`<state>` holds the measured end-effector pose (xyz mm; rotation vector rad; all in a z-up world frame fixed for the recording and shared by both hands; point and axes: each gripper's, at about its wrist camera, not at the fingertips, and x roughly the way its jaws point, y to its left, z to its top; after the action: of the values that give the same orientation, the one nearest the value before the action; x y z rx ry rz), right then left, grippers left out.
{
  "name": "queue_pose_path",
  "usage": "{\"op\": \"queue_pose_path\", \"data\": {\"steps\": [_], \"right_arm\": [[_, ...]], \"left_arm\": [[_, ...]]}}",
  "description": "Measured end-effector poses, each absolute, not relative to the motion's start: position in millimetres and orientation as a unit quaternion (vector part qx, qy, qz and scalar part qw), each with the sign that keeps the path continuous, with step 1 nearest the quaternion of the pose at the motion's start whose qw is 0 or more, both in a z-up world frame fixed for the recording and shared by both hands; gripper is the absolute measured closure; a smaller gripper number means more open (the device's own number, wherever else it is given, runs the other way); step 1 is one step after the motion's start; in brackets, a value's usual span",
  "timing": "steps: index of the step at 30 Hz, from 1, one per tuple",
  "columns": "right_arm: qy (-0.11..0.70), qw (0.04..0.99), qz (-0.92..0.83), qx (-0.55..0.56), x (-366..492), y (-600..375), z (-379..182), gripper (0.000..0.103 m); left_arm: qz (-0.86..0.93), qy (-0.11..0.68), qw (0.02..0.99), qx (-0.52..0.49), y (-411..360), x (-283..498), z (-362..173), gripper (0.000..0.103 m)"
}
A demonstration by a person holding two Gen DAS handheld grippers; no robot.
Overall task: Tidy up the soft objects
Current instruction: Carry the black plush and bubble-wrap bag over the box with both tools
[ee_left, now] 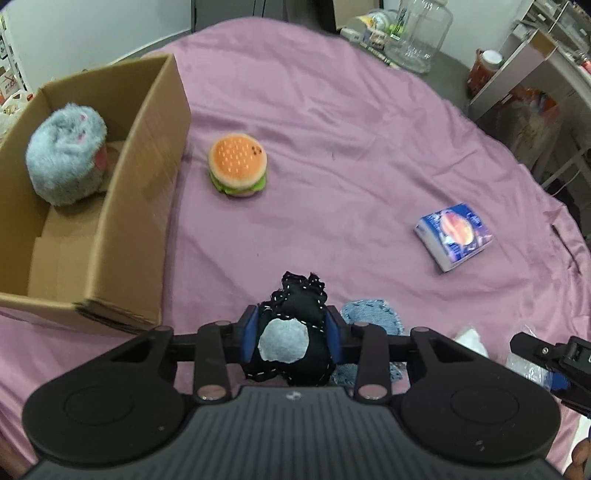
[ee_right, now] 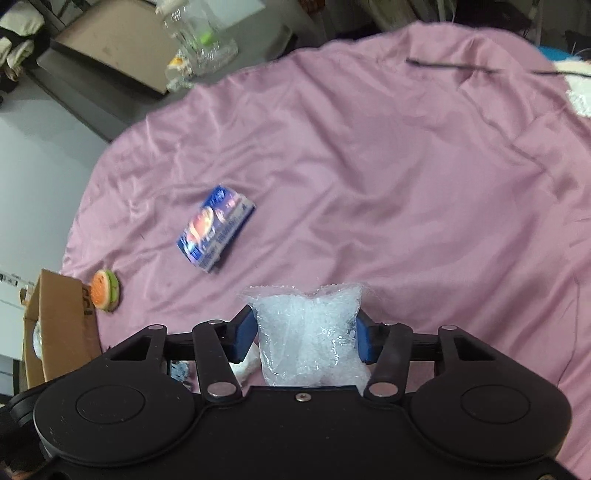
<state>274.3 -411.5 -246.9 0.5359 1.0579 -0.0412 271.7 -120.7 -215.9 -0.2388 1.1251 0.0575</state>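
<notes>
My left gripper point(ee_left: 291, 334) is shut on a black stitched soft toy point(ee_left: 295, 325) with a pale round patch, its blue pads pressing both sides. A blue denim patch point(ee_left: 373, 314) lies on the cloth just right of it. My right gripper point(ee_right: 304, 332) is shut on a clear bag of white beads point(ee_right: 310, 332), squeezed between its blue pads; its dark tip shows in the left wrist view point(ee_left: 546, 354). A cardboard box point(ee_left: 110, 229) at the left holds a grey furry plush point(ee_left: 66, 155). A plush burger point(ee_left: 238, 166) and a blue tissue pack point(ee_left: 452, 236) lie on the pink cloth.
The pink cloth point(ee_right: 406, 184) covers a round table. A clear glass jar point(ee_left: 421, 33) and clutter stand beyond its far edge, with white shelving point(ee_left: 517, 74) at the right. In the right wrist view the box point(ee_right: 59, 325), burger point(ee_right: 105, 291) and tissue pack point(ee_right: 214, 229) sit to the left.
</notes>
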Motion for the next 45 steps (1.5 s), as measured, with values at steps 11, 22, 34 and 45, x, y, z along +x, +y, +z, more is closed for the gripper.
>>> {"op": "queue_pose_path", "data": {"steps": [11, 22, 34, 45], "right_arm": [[0.441, 0.862, -0.018, 0.251, 261.7, -396.8, -211.7, 0.051], [0.382, 0.894, -0.017, 0.236, 249.0, -362.3, -168.9, 0.051], [0.343, 0.919, 0.003, 0.197, 246.5, -303.3, -136.1, 0.051], [0.316, 0.932, 0.010, 0.175, 259.2, -265.4, -105.0, 0.051]], "left_arm": [[0.010, 0.492, 0.861, -0.130, -93.6, 250.0, -167.6, 0.066], [0.026, 0.456, 0.878, -0.146, -38.7, 234.6, -132.3, 0.066], [0.044, 0.434, 0.886, -0.158, 28.4, 226.8, -111.4, 0.066], [0.050, 0.438, 0.882, -0.169, 77.6, 230.7, -107.8, 0.066]]}}
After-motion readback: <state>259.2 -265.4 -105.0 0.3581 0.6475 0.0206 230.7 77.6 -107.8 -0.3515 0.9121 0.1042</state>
